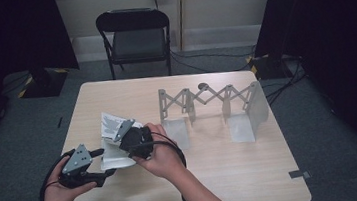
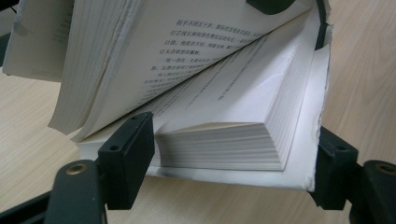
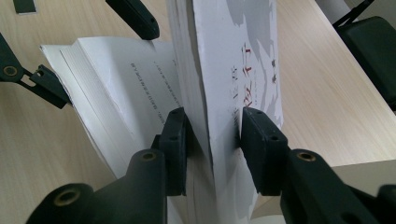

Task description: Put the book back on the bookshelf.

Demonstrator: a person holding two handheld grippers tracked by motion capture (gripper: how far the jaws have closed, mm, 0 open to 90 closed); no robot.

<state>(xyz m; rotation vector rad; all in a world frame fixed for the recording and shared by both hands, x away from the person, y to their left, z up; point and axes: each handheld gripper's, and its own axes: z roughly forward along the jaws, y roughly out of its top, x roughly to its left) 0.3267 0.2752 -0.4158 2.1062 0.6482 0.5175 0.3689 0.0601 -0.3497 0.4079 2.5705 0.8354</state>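
A thick paperback book (image 1: 113,161) lies open on the wooden table (image 1: 234,170) at the front left. My right gripper (image 3: 212,149) is shut on its white front cover (image 3: 243,60) and a wad of pages, and holds them up on edge. My left gripper (image 2: 229,158) straddles the lower block of pages (image 2: 219,140) that lies flat. One pad (image 2: 126,158) touches the block's side, and the other meets the back cover's edge. In the high view the left gripper (image 1: 105,162) comes in from the left and the right gripper (image 1: 116,141) from the right.
A grey accordion-style folding rack (image 1: 206,97) stands upright across the middle of the table. A black folding chair (image 1: 134,34) is behind the far edge. A small piece of dark tape (image 1: 300,173) sticks to the front right corner. Cables trail from both grippers.
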